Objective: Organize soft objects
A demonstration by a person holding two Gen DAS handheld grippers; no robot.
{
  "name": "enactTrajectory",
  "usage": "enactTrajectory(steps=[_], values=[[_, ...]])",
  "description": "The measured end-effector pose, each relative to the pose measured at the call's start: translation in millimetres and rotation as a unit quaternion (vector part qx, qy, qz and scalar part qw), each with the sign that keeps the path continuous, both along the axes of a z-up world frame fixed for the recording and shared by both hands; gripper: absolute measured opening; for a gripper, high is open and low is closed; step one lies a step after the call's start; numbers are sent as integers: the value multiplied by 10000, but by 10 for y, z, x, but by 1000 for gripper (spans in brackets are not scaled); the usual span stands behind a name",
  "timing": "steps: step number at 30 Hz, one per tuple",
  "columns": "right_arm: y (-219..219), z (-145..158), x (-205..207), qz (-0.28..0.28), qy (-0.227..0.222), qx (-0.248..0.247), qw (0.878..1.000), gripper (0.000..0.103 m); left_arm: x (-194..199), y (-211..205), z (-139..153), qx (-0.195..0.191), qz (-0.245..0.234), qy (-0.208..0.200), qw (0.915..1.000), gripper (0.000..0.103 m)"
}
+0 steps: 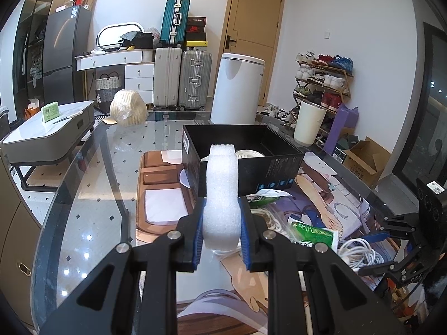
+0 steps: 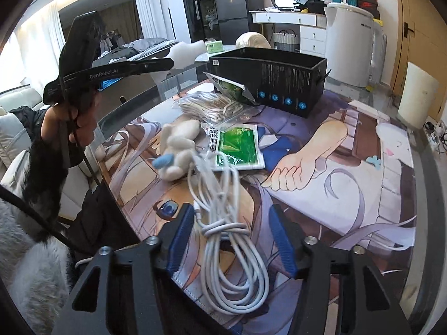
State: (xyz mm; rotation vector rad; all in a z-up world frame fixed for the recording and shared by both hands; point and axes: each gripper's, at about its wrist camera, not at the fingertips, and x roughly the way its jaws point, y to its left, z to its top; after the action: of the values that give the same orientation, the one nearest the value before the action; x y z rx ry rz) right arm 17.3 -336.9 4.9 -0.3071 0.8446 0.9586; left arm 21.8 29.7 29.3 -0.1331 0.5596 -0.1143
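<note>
Left fingers [image 1: 222,233] clamped on foam [image 1: 222,195] near box [image 1: 243,164]; right fingers [image 2: 230,240] parted around cable [image 2: 232,240].

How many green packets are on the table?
2: one green packet lies flat on the mat beside the plush toy; another leans against the black box. Others may be hidden.

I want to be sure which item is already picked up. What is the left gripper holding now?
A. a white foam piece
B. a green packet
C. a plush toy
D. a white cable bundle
A: the left gripper has its blue pads pressed on the white foam piece, above the table in front of the black box.
</note>
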Motion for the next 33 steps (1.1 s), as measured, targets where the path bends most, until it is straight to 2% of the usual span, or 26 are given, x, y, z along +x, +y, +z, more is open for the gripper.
enactTrajectory(steps=[5, 6, 7, 8, 11, 24, 33], values=[[13, -24, -40, 113, -47, -31, 9999, 58, 5, 1, -6, -23, 9, 0, 10000, 20], [23, -33, -50, 113, -108, -66, 9999, 54, 4, 0, -6, -13, 9, 3, 10000, 20], [33, -36, -67, 139, -169, -103, 9997, 44, 2, 3, -6, -8, 2, 3, 10000, 20], [41, -33, -80, 192, -219, -119, 9995, 40, 8, 5, -7, -3, 1, 4, 10000, 20], [28, -19, -72, 170, -267, -121, 9994, 34, 3, 8, -3, -3, 9, -5, 10000, 20], [-154, 396, -15, -255, -534, 717, 9957, 34, -14, 21, 124, -99, 46, -245, 9996, 20], [-89, 688, 215, -919, -850, 1302, 9836, 34, 82, -4, 237, -106, 63, -428, 9990, 20]])
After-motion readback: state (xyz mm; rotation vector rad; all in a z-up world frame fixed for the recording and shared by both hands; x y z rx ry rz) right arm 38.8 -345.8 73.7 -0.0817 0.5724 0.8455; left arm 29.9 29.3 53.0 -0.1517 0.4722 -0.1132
